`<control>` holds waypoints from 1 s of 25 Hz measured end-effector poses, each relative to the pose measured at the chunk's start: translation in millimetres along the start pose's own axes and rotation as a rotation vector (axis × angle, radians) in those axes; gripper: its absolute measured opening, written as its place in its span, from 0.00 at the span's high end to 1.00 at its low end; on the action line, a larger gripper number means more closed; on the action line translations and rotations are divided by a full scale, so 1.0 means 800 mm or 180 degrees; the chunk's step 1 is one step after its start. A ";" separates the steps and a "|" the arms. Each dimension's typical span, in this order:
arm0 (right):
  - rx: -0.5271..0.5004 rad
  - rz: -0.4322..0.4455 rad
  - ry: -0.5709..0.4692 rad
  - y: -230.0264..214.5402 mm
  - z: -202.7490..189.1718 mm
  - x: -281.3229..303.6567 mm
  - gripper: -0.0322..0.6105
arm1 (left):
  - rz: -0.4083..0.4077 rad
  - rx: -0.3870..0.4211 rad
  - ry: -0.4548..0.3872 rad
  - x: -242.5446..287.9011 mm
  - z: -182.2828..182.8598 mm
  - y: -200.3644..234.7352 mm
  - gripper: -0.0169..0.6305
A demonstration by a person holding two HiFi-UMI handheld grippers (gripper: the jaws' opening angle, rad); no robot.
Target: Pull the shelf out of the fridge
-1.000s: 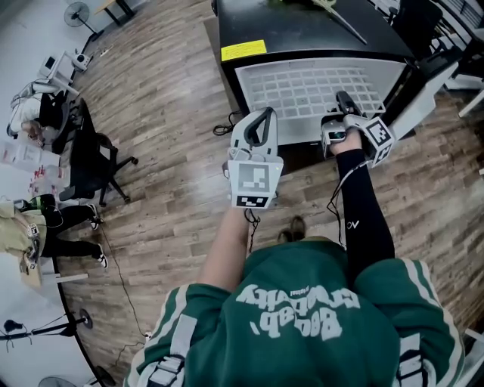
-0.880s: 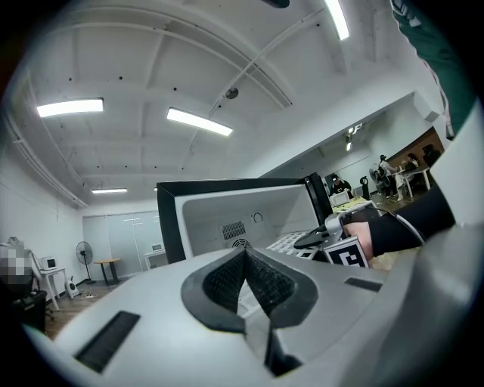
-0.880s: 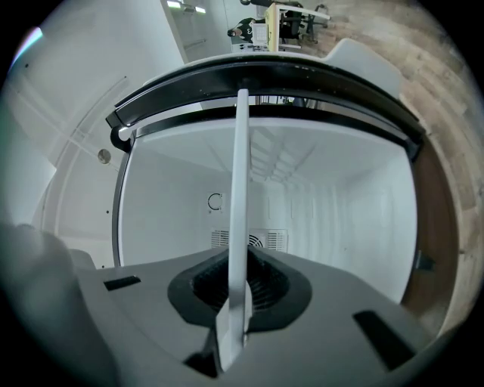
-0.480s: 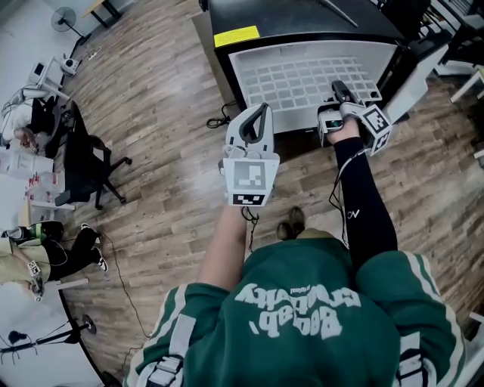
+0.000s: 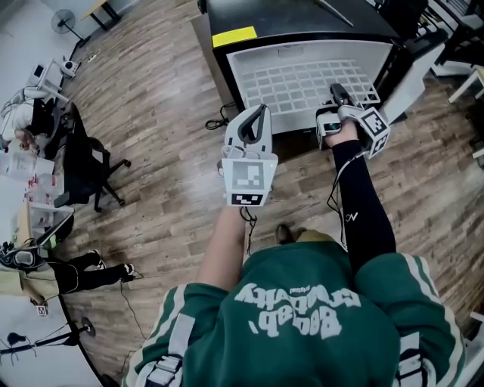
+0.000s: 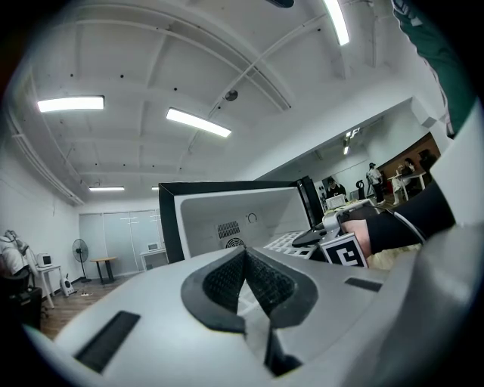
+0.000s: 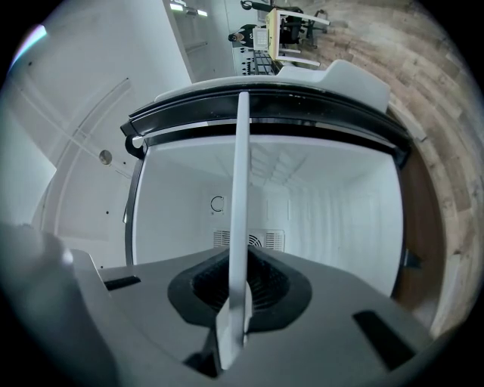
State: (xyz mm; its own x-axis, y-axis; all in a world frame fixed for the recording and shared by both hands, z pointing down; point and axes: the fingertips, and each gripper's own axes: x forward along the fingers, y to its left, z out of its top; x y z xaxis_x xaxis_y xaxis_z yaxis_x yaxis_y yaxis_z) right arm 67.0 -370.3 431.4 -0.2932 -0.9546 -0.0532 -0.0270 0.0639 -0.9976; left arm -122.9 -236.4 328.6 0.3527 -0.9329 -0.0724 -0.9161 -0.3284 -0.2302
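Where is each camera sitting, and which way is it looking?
Head view: on the person's head, looking steeply down at the fridge and shelf; shows both arms and the green top.
Left gripper view: on the left gripper, facing the open fridge and ceiling; its shut, empty jaws show.
Right gripper view: on the right gripper, facing into the fridge; its jaws pinch the shelf.
Shared: all three see the fridge.

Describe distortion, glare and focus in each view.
Head view: sharp, evenly lit, floor planks bowed by the wide lens. Left gripper view: fisheye with dark corners, ceiling lights blown out. Right gripper view: fisheye, fridge interior nearly washed out white.
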 end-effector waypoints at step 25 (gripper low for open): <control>0.0033 0.0028 0.0175 0.010 -0.002 -0.030 0.89 | 0.0163 0.0018 0.0144 -0.032 0.003 -0.030 0.95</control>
State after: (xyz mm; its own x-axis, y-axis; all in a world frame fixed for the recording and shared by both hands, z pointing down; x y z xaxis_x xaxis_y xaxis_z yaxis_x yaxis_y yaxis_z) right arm 72.1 -346.5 425.1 -0.3454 -0.9366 -0.0598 -0.0143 0.0690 -0.9975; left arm -109.5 -204.4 334.0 0.2962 -0.9543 -0.0402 -0.9315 -0.2793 -0.2329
